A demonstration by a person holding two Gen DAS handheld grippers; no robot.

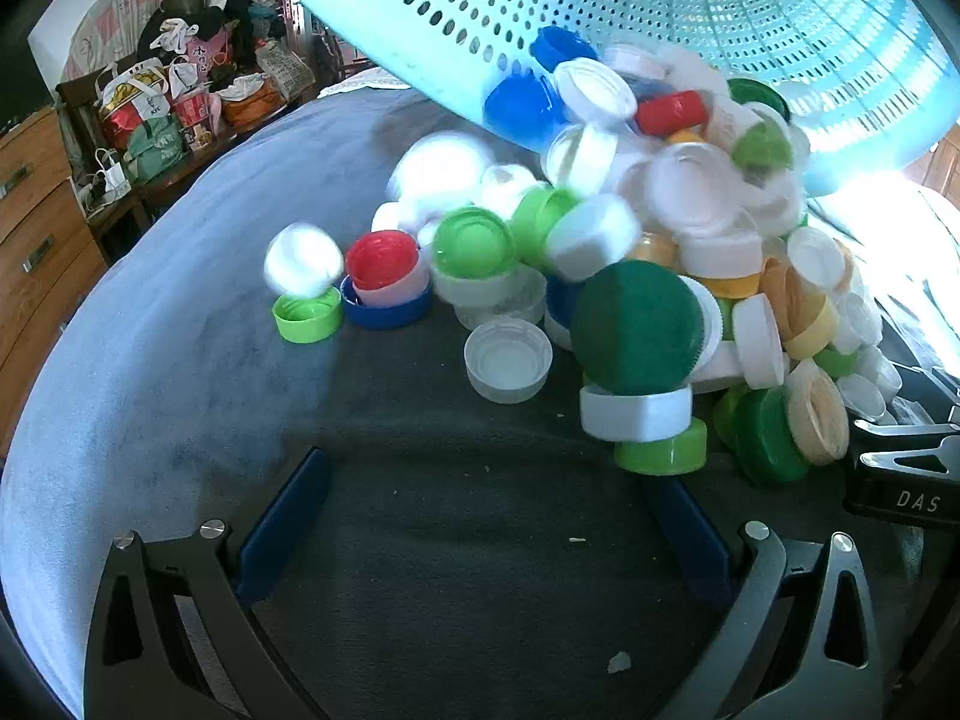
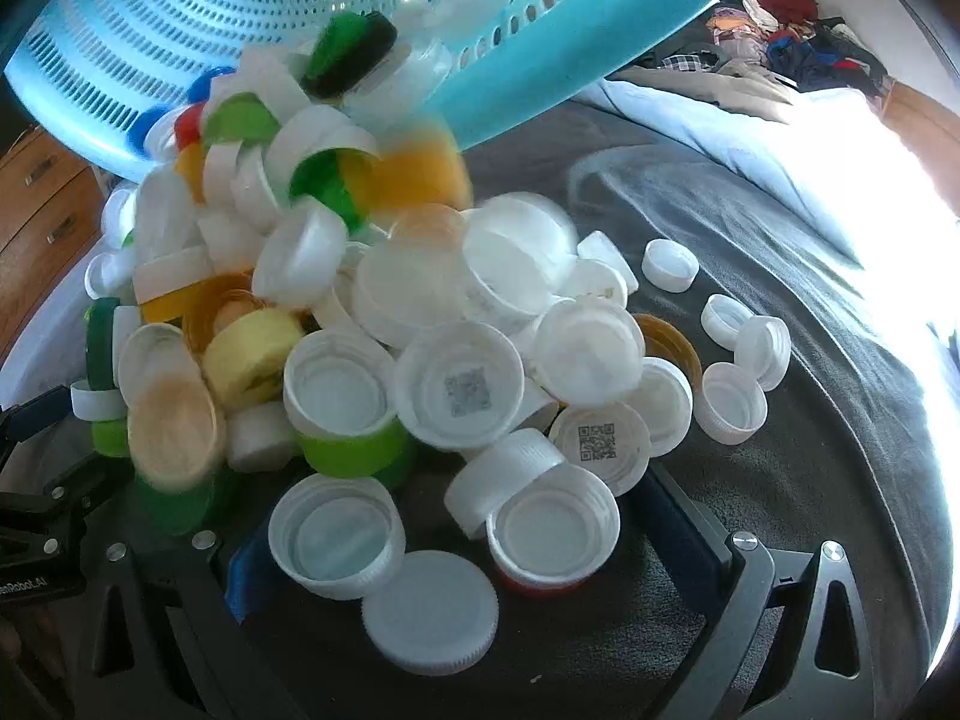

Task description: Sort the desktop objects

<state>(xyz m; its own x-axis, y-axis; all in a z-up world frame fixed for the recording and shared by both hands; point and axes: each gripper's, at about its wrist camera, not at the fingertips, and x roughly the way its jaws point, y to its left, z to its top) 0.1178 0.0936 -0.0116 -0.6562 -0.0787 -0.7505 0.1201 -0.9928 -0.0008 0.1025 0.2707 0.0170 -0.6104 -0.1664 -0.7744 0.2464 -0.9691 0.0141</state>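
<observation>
A perforated turquoise basket (image 1: 690, 18) hung tilted above and ahead of both hand-held grippers, its mouth turned down toward the grey-covered tabletop (image 1: 198, 360). Bottle caps were tumbling out of it, several blurred in mid-fall, and a few blue (image 1: 522, 105), white and red ones (image 1: 671, 113) were at its lip. Below lay a heap of caps (image 1: 690, 300), mostly white with green, yellow, red and blue among them.

The left hand-held gripper (image 1: 480, 534) was spread wide with nothing between its blue fingers (image 1: 282, 528); the heap sat ahead and to its right, and a large dark green cap (image 1: 636, 327) leaned at the near edge.

The right hand-held gripper (image 2: 468, 546) was also spread, and loose white caps (image 2: 431, 612) had rolled between its fingers without being pinched. A cap showing a QR code (image 2: 597, 441) lay just ahead.
</observation>
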